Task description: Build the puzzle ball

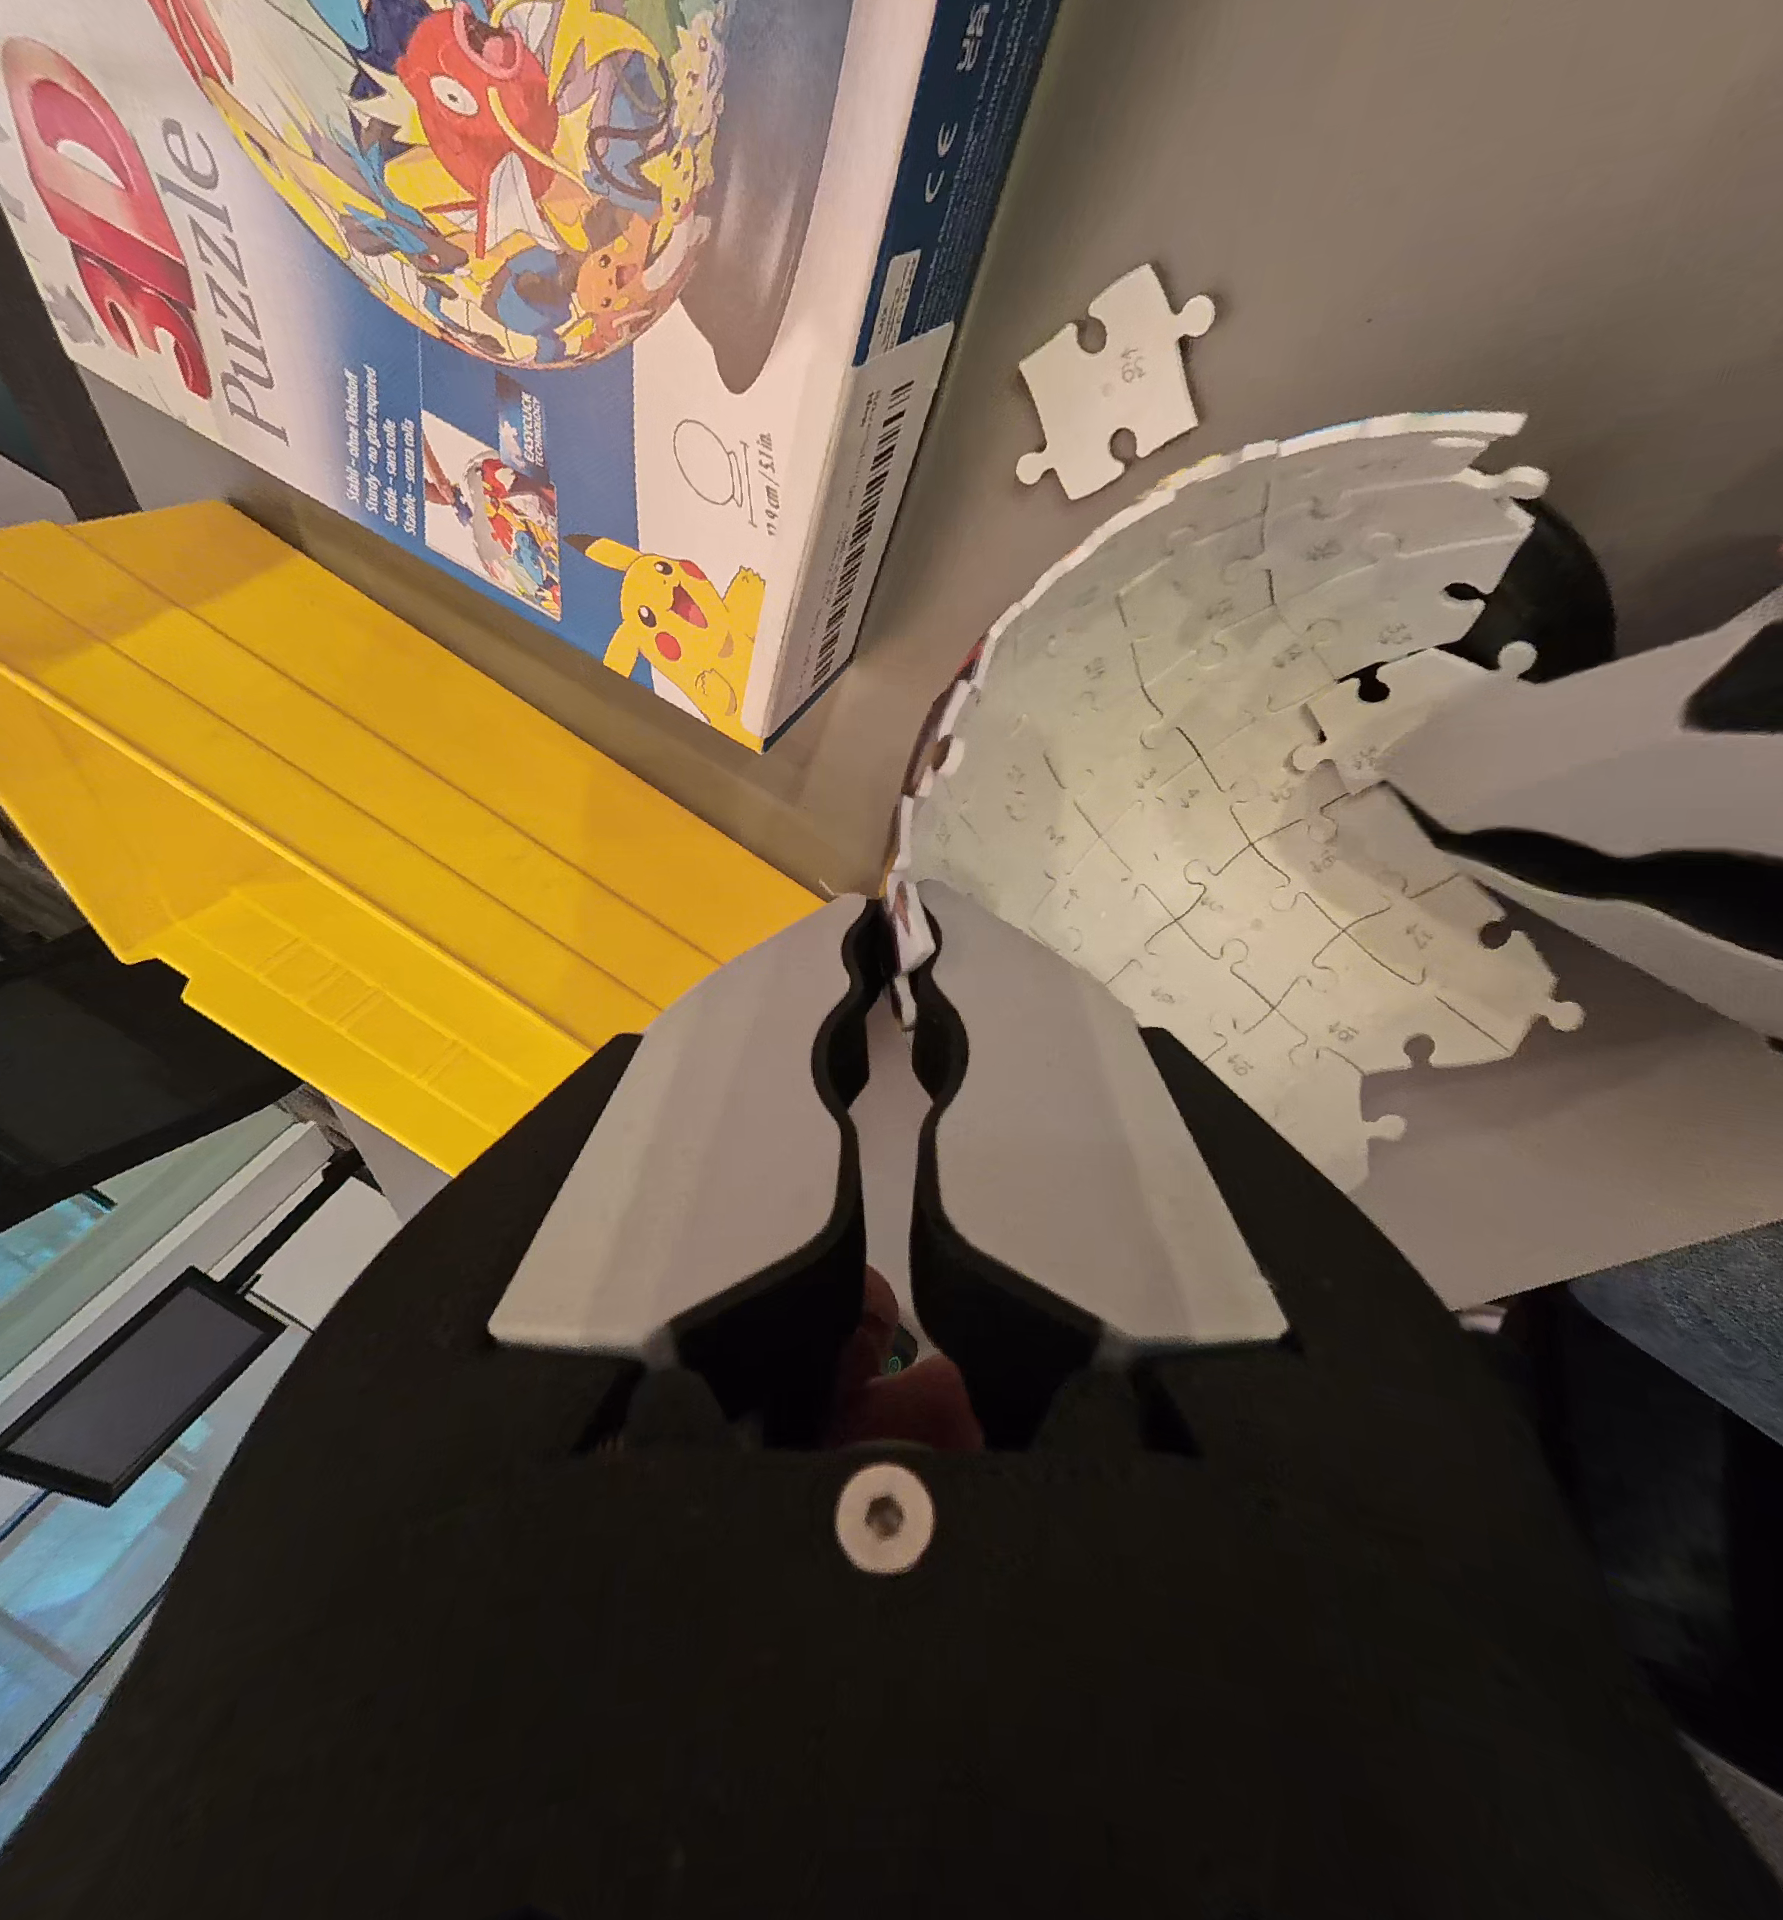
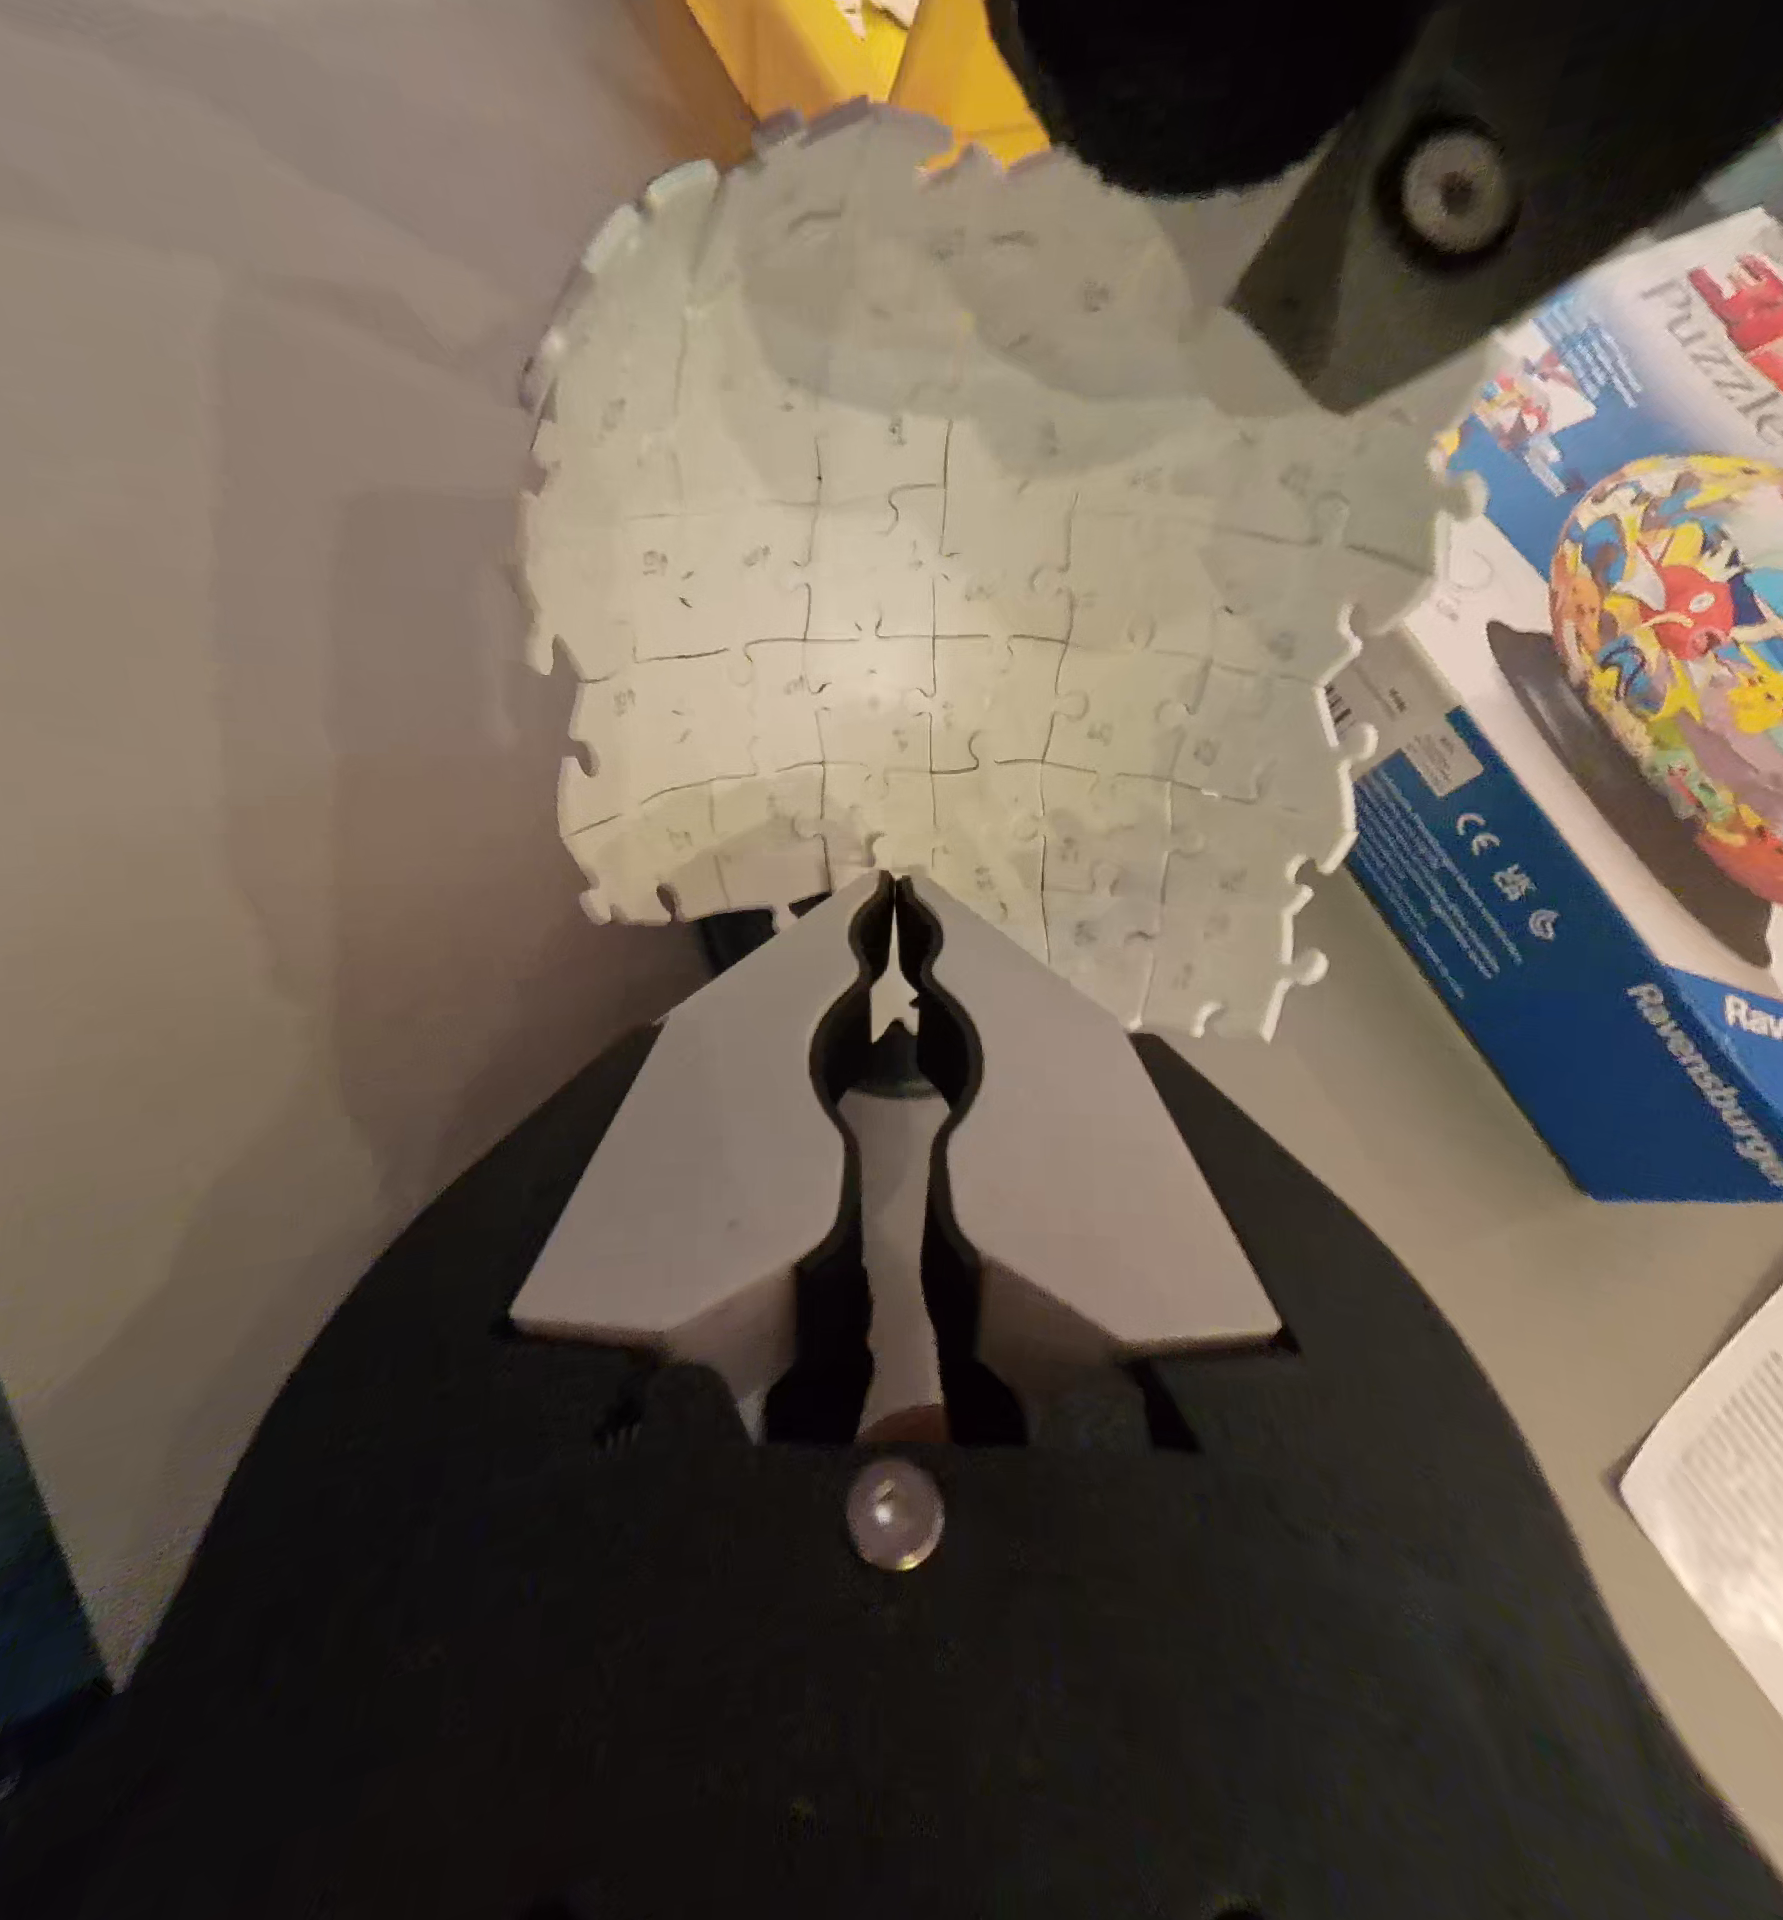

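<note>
Grey tabletop [image 1: 1386, 208] all around. At the far left of the left wrist view sits a yellow plastic tray [image 1: 347, 790], upside-down by the look of its ribs, running to the table's left edge. Next along, the puzzle box [image 1: 554, 364] lies flat, its corner just beside the tray.

Centre now: the left gripper [image 1: 892, 935] is clenched, its jaws pinching the rim of the half-built puzzle ball [image 1: 1209, 790]. That ball is a curved shell of joined pieces, pale numbered backs facing the camera, a sliver of printed colour along the pinched edge. Past it, one loose puzzle piece [image 1: 1115, 384] lies white side up on the table, close to the box's end and apart from the shell. Something dark and round [image 1: 1552, 592] peeks out behind the shell; what it is, hard to say.

Coming in from the right, the right gripper [image 1: 1386, 769] meets the shell's opposite rim. Its own camera shows that gripper [image 2: 895, 888] closed tight on a piece at the shell's [image 2: 918, 582] near edge. Further right stands the box [image 2: 1593, 831], and a printed sheet [image 2: 1760, 1475] lies near the table's right edge.
</note>
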The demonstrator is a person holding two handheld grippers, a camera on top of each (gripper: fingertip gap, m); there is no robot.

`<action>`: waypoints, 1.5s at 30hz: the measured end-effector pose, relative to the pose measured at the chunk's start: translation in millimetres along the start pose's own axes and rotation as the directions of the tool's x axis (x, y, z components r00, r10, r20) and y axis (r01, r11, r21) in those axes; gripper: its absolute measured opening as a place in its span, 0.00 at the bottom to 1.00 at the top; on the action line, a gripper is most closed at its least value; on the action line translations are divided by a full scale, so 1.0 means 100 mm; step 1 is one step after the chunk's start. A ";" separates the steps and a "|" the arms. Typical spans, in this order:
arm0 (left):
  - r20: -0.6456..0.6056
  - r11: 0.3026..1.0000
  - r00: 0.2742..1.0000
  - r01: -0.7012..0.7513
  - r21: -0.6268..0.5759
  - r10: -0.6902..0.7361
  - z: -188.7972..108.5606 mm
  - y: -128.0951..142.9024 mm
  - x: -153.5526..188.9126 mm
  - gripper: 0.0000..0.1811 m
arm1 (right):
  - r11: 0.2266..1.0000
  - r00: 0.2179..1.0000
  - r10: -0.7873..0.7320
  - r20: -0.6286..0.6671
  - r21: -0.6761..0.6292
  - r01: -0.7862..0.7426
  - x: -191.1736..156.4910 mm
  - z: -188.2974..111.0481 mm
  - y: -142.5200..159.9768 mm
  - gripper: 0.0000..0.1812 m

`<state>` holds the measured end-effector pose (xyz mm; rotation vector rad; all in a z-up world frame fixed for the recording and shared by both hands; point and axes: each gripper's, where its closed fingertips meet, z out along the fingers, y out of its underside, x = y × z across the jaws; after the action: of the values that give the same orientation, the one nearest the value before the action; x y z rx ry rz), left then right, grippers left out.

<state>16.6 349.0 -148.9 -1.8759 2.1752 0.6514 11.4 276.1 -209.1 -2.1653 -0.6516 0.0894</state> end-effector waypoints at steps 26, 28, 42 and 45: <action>0.012 0.999 0.999 -0.031 0.005 0.031 -0.01 -0.02 -0.02 0.02 | 0.989 0.991 -0.123 0.043 -0.081 0.126 0.02 0.13 0.05 0.00; 0.016 0.999 0.999 -0.035 0.002 0.035 -0.01 -0.02 -0.02 0.02 | 0.988 0.991 -0.125 0.056 -0.089 0.130 0.01 0.16 0.08 0.00; 0.019 0.998 0.998 -0.057 0.002 0.057 -0.02 -0.04 -0.01 0.02 | 0.978 0.977 -0.179 0.117 -0.083 0.189 0.01 0.13 0.11 0.00; 0.020 0.998 0.998 -0.068 0.003 0.068 -0.01 -0.06 -0.01 0.02 | 0.976 0.972 -0.192 0.135 -0.075 0.204 0.01 0.13 0.11 0.00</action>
<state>22.5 348.9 -148.3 -1.7932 2.2344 0.6755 13.1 279.8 -225.4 -2.1796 -0.9583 0.0940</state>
